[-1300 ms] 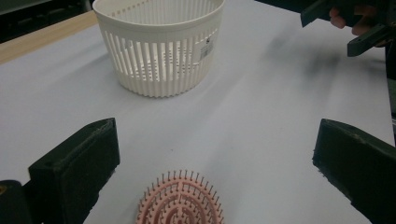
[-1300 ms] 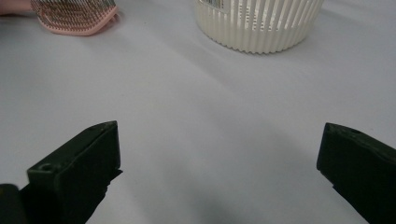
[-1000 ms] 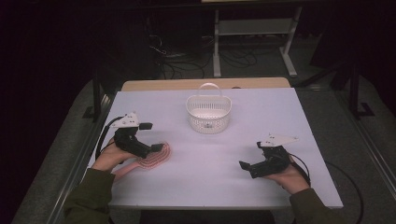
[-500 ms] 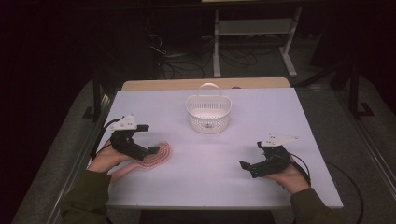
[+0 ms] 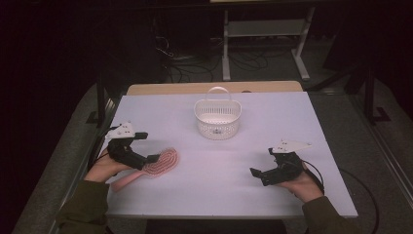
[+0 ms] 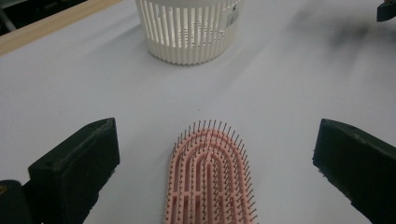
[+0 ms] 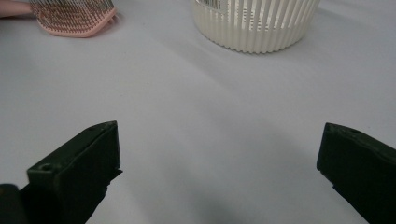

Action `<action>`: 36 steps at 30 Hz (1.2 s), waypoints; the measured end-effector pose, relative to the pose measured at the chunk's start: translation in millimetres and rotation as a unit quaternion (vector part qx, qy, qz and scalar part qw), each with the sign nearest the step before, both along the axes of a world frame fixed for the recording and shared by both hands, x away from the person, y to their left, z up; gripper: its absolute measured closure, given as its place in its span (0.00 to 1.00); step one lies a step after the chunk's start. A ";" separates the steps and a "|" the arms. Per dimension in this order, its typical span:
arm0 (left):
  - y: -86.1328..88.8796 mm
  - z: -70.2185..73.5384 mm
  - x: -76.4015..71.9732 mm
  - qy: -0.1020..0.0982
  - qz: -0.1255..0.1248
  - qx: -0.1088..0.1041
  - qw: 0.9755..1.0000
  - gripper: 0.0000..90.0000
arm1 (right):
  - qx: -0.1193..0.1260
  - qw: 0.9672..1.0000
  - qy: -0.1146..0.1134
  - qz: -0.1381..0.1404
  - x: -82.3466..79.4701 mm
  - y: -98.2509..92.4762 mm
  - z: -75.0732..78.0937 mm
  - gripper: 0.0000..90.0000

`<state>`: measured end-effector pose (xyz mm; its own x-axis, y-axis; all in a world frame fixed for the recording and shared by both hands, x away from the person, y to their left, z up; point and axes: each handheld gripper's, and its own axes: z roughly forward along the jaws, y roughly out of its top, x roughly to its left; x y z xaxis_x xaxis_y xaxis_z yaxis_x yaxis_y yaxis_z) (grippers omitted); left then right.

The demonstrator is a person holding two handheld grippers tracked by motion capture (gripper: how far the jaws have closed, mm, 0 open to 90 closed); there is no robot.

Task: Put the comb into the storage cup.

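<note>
A pink hairbrush (image 5: 159,163) lies bristles up at the table's left front, its handle pointing toward the person. My left gripper (image 5: 148,146) hovers over the handle end, open. In the left gripper view the brush head (image 6: 208,177) lies between the wide-apart jaws, touching neither. A white slatted basket (image 5: 217,117) with a handle stands at the middle back; it is also ahead in the left gripper view (image 6: 189,28). My right gripper (image 5: 260,163) is open at the right front over bare table (image 7: 219,144), with the basket (image 7: 254,23) and the brush (image 7: 74,16) farther off.
The white table top (image 5: 272,117) is edged by a wooden strip at the back. Beyond it the dark floor holds cables and a metal frame (image 5: 263,29). A jaw of the right gripper (image 6: 386,9) shows in the left gripper view's top right corner.
My left gripper has drawn back slightly to the left, uncovering more of the brush head. The right gripper and the basket have stayed put.
</note>
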<state>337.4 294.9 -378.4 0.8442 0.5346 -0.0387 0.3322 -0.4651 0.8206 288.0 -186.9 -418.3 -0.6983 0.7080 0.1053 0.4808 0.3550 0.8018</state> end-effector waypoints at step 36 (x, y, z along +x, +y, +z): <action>18.9 -7.9 -4.4 0.020 0.022 0.048 0.998 0.00 | -0.001 1.000 0.001 -0.001 -0.4 0.0 0.0 0.00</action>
<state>333.1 313.9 -386.4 0.8191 0.5734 -0.0176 0.3845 -0.5261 0.7586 287.7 -186.9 -418.2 -0.6971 0.7093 0.1047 0.4824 0.3559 0.8004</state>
